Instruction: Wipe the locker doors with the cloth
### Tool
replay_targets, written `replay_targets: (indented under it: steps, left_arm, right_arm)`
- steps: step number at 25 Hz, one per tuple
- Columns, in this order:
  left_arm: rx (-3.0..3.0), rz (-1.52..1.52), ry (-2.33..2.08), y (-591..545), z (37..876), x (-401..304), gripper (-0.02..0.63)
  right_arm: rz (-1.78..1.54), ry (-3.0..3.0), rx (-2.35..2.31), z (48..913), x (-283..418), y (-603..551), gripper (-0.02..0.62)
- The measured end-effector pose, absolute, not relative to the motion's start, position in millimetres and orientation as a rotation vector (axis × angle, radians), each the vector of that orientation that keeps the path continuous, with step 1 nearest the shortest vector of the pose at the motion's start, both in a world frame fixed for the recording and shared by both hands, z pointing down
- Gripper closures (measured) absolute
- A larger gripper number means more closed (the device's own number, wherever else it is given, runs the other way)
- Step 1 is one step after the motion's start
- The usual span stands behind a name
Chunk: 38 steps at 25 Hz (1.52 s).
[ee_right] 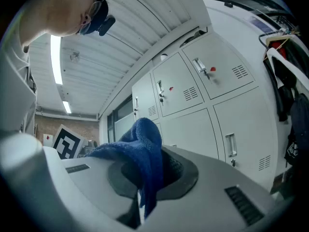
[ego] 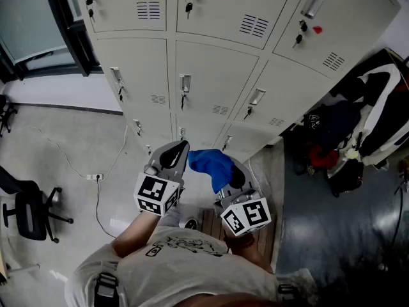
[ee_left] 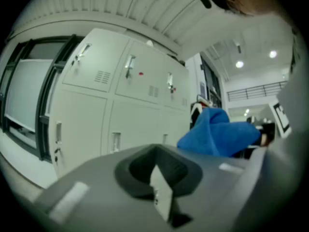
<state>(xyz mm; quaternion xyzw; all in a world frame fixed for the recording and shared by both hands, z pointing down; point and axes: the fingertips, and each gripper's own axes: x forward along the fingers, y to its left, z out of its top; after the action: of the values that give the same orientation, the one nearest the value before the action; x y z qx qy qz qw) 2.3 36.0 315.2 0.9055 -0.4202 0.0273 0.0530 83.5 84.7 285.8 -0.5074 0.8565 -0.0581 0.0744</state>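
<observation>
A bank of pale grey locker doors (ego: 211, 75) with small handles and keys stands in front of me. It also fills the left gripper view (ee_left: 120, 100) and the right gripper view (ee_right: 207, 95). My right gripper (ego: 225, 173) is shut on a blue cloth (ego: 211, 162), which bunches up over its jaws (ee_right: 144, 151) and hangs clear of the doors. The left gripper (ego: 180, 148) is held close beside it, jaws together with nothing in them. From the left gripper view the cloth (ee_left: 219, 132) shows to the right. Neither gripper touches a door.
A black office chair (ego: 29, 213) stands at the left, with a power strip and cable (ego: 94, 176) on the floor. Dark bags and clothing (ego: 358, 126) are piled right of the lockers. A dark window frame (ego: 70, 24) borders the lockers' left side.
</observation>
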Motion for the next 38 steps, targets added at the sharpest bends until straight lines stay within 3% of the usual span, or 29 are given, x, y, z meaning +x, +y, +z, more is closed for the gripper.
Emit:
replay_targets:
  steps: [13, 22, 32, 38]
  left_arm:
    - [2.798, 0.008, -1.282, -75, 308, -74, 0.604]
    - [2.792, 0.025, -1.256, -112, 310, -62, 0.604]
    - [2.885, -0.111, -1.373, -173, 235, -62, 0.604]
    - [2.893, -0.084, -1.392, -210, 225, -65, 0.604]
  right_arm:
    - [-0.108, 2.574, -1.584, 286, 17, -33, 0.568]
    - [-0.082, 2.567, -1.618, 291, 22, -74, 0.568]
    - [0.96, 2.467, -1.806, 179, 8, -181, 0.568]
    - [1.267, 2.389, -1.966, 185, -4, -226, 0.568]
